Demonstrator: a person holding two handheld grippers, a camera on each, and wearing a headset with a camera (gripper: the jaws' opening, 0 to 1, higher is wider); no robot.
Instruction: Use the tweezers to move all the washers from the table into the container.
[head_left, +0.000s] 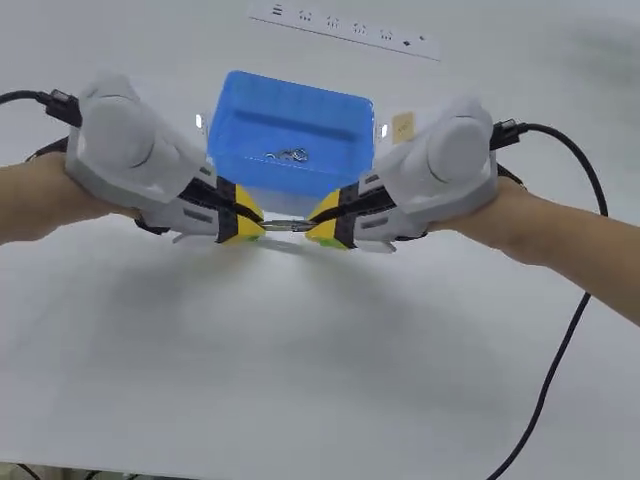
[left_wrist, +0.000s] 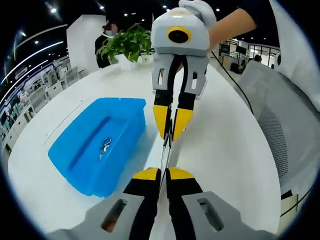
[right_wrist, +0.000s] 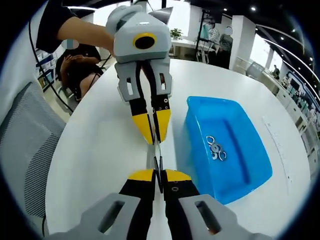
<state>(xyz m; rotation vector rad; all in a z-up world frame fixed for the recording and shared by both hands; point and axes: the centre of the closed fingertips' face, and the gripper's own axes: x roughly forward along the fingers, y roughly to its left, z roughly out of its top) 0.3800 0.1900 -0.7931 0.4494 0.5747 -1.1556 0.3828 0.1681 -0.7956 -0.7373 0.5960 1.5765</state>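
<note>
A blue container (head_left: 240, 120) stands on the white table beyond both grippers, with several metal washers (head_left: 287, 155) lying inside. The left gripper (head_left: 258, 226) and right gripper (head_left: 313, 228) point at each other tip to tip, in front of the container. Thin metal tweezers (head_left: 288, 227) span the short gap, each end pinched in a shut pair of jaws. In the left gripper view the tweezers (left_wrist: 165, 150) run from my left gripper (left_wrist: 162, 172) to the right one (left_wrist: 172, 134); the container (left_wrist: 75, 150) lies left. In the right gripper view the tweezers (right_wrist: 156, 156) leave my right gripper (right_wrist: 159, 172); the washers (right_wrist: 216, 148) lie right.
A white power strip (head_left: 345, 28) lies at the table's far edge. A black cable (head_left: 560, 330) trails from the right gripper across the table. A small tan tag (head_left: 403, 127) sits beside the container. A grey mesh chair (left_wrist: 285, 125) stands off the table.
</note>
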